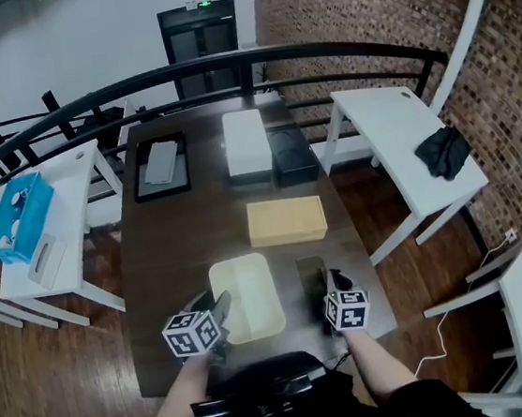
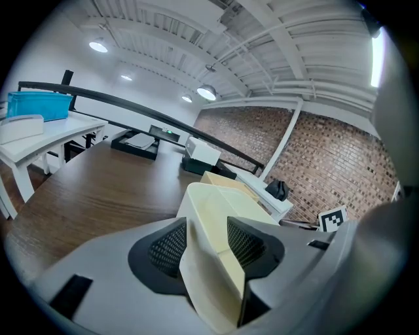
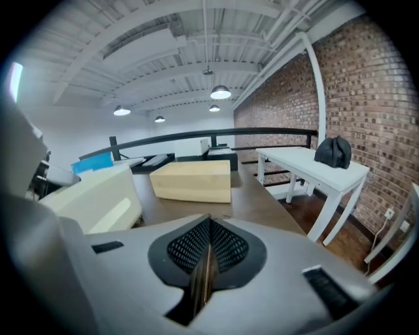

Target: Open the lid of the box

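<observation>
1. At the left, our left hand-held gripper is clamped on the near-left corner of the cream rounded-rectangular plastic box. The box wall sits between the pads and touches both.
2. Centre: the box lies on the dark brown wooden table, near its front edge, with its long axis running straight away from us. It extends ahead and to the right of the left gripper. A seam crosses the top near the far end. We read that as the hinge with the lid down, but we're not certain.
3. Right: our right hand-held gripper has its jaws together, with a thin brown sliver in the gap that we can't identify. The box lies to its left, not touching, and a dark flat patch sits between them. The left gripper is nearer, so we judge that opening the lid needs the right gripper to reach left.
</observation>
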A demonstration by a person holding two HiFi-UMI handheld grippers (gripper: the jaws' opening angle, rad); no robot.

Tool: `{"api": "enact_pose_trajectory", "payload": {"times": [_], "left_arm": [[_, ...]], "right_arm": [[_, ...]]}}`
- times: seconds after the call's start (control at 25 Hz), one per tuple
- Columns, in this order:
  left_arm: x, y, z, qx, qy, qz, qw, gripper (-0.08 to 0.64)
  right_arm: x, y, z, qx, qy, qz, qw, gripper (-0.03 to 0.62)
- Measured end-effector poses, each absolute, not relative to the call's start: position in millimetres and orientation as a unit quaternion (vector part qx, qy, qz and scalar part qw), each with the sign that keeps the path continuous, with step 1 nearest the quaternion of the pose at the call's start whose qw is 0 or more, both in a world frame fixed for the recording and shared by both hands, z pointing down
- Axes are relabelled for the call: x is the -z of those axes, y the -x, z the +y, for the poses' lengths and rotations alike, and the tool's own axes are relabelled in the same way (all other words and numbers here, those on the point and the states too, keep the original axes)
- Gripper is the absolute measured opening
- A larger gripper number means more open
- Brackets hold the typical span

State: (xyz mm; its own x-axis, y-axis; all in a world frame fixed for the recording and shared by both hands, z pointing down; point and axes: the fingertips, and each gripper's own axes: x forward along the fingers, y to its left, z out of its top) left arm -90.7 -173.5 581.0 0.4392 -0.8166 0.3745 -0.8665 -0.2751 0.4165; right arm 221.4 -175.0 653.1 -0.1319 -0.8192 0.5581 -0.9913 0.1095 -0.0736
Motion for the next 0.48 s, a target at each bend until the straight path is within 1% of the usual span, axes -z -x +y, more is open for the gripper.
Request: {"api": "enact_pose_trajectory", "payload": {"times": [0.08,0.12,0.2,0.24,0.32,0.36,0.48], "left_arm": [[-563,94,-173,-0.015,-0.807,-0.529,0.262,0.179],[-549,97,-172,0.004,-0.814,-0.528,0.242,0.153],[-518,102,-167,0.044,-0.827,-0.523,0.202,0.131],[-503,105,-164,0.062,-0.833,-0.518,0.185,0.104],[-477,112,-156,0.094,-0.842,-0.508,0.155,0.098],[-466,117,-152,0.108,-0.843,-0.507,0.142,0.075],[-447,137,-134,0.138,-0.834,-0.52,0.12,0.074]], "right_arm": [[-625,-227,-178,-0.208,-0.634,-0.727,0.165,0.003],[-608,-229,-179,-0.199,-0.636,-0.731,0.148,0.003],[-571,-233,-180,-0.178,-0.64,-0.739,0.11,0.002],[-552,-235,-179,-0.166,-0.642,-0.743,0.09,0.002],[-518,-237,-176,-0.148,-0.642,-0.75,0.05,0.002],[-505,-237,-173,-0.142,-0.642,-0.753,0.032,0.002],[-484,-237,-158,-0.138,-0.637,-0.759,-0.004,0.0]]}}
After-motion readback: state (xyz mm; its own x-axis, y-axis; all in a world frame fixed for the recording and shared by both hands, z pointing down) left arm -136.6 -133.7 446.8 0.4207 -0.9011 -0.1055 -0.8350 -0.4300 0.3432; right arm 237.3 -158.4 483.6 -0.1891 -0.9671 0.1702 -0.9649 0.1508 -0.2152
